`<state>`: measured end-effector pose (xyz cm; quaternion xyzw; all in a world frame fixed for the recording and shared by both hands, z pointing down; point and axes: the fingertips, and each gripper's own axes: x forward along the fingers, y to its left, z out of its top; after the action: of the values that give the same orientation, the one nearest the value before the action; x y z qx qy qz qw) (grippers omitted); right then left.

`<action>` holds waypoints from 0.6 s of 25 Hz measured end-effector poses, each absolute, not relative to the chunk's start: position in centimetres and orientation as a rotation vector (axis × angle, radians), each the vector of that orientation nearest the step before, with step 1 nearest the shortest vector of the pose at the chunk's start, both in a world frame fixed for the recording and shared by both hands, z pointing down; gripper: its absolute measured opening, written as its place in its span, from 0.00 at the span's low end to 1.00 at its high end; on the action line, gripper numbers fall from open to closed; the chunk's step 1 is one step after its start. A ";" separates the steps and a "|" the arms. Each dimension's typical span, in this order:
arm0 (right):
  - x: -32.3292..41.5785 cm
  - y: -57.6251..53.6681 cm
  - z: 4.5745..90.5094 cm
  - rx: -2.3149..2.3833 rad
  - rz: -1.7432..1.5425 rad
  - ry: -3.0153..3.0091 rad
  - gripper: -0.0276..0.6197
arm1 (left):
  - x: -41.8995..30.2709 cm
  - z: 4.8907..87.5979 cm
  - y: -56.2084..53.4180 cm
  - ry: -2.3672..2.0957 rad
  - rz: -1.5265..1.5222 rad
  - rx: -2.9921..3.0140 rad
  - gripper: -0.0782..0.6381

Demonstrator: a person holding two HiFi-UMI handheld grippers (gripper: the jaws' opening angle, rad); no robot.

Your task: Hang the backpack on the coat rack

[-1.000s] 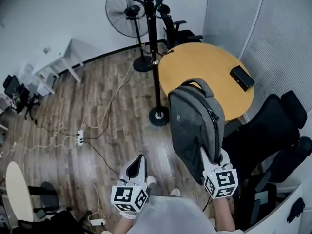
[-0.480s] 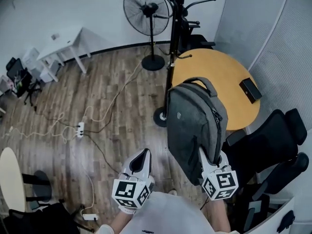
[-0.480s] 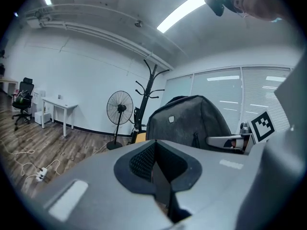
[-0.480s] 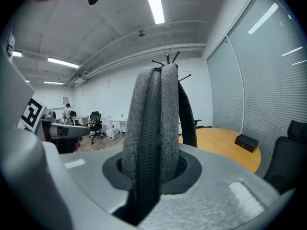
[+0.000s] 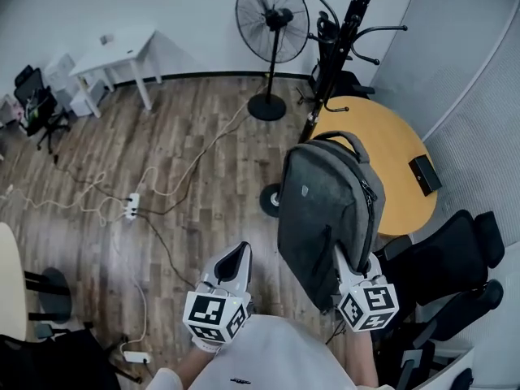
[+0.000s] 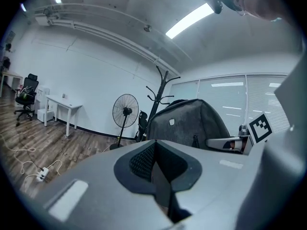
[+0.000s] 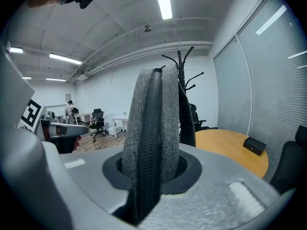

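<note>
A grey backpack (image 5: 325, 210) hangs upright in the air in the head view, its top handle pointing towards the black coat rack (image 5: 341, 47). My right gripper (image 5: 343, 260) is shut on the backpack's lower edge; in the right gripper view the zipped grey fabric (image 7: 153, 128) rises straight out of the jaws, with the coat rack (image 7: 184, 80) just behind it. My left gripper (image 5: 236, 257) is shut on nothing, to the left of the bag and apart from it. The left gripper view shows its closed gripper (image 6: 156, 169), the backpack (image 6: 187, 121) and the coat rack (image 6: 160, 87) beyond.
A round wooden table (image 5: 382, 161) with a black box (image 5: 426, 175) stands right of the rack. Black office chairs (image 5: 443, 258) crowd the right side. A pedestal fan (image 5: 272, 23), a white desk (image 5: 122, 51) and floor cables with a power strip (image 5: 130, 207) lie to the left.
Both grippers and the backpack have advanced across the floor towards the coat rack. The rack's upper hooks have come into the head view. The grip on the bag is unchanged.
</note>
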<state>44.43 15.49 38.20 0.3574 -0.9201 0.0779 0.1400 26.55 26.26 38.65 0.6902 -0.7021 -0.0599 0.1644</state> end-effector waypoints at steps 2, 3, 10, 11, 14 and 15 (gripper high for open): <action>43.2 15.7 38.2 1.028 0.226 -2.667 0.18 | 25.4 38.7 26.8 -2.008 -0.179 1.968 0.13; 42.7 15.8 38.3 1.025 0.228 -2.670 0.18 | 25.0 38.7 27.2 -2.011 -0.183 1.966 0.13; 40.4 16.4 37.9 1.015 0.257 -2.681 0.18 | 22.5 38.9 28.5 -2.028 -0.187 1.929 0.13; 40.2 16.4 38.0 1.011 0.261 -2.680 0.18 | 22.3 39.0 28.6 -2.031 -0.186 1.923 0.13; 39.6 16.2 38.5 0.993 0.270 -2.675 0.18 | 21.7 39.3 28.6 -2.042 -0.179 1.905 0.13; 39.3 16.1 38.8 0.987 0.273 -2.673 0.18 | 21.5 39.5 28.6 -2.046 -0.177 1.898 0.13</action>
<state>39.33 16.14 38.78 0.3415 -0.9247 0.0945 0.1393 21.45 28.55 39.45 0.6687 -0.7207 -0.0623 0.1718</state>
